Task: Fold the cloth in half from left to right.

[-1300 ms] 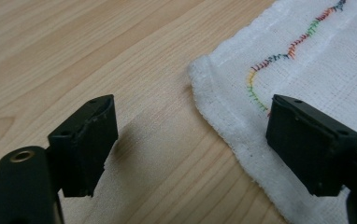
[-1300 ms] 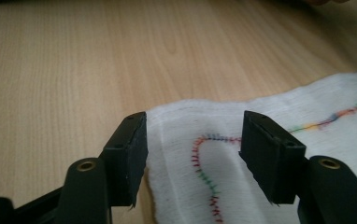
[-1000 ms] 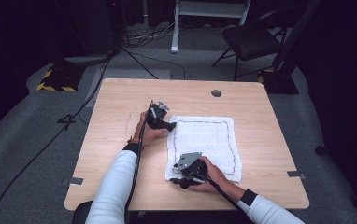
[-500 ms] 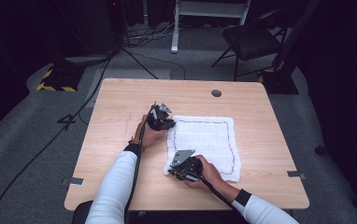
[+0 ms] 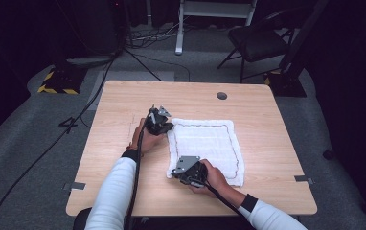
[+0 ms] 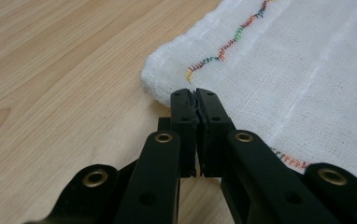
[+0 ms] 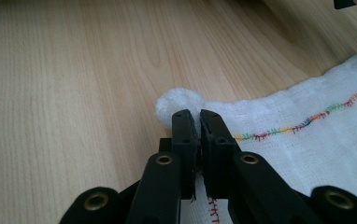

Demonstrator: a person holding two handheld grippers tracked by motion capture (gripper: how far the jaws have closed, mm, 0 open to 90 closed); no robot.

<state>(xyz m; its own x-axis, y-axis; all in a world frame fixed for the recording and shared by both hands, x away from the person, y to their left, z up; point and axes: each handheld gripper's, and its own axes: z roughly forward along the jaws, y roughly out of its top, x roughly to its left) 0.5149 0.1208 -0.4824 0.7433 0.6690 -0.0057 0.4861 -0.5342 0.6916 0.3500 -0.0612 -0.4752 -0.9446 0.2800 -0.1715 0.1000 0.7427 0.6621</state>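
High view gives me the pale wooden counter (image 5: 123, 143) standing on grey floor, with a black chair (image 5: 257, 40) and cables (image 5: 147, 38) on the floor beyond its far edge, and a small dark round hole (image 5: 222, 96) near that far edge. On the counter lies a white cloth (image 5: 210, 143), spread flat a little right of centre, with a line of coloured stitching (image 5: 236, 143) running just inside its border.

My white-sleeved left forearm (image 5: 116, 187) comes up from the bottom edge to the cloth's far left corner, and my right forearm (image 5: 267, 215) angles in from the lower right to the near left corner. The left tongs (image 5: 164, 125) sit at the far left corner; the right tongs (image 5: 175, 171) sit at the near left corner, a grey three-cornered plate (image 5: 188, 163) on top of them.

Left gripper view shows me the left tongs (image 6: 196, 95) closed together over the cloth (image 6: 307, 70), pinching its edge just below the rounded corner, with the coloured stitching (image 6: 223, 49) running away beyond the tips.

Right gripper view shows the right tongs (image 7: 195, 116) drawn nearly together on the cloth (image 7: 331, 140), the corner puffed up in a small white fold (image 7: 176, 100) just ahead of the tips, and the stitching (image 7: 307, 122) trailing off to the right
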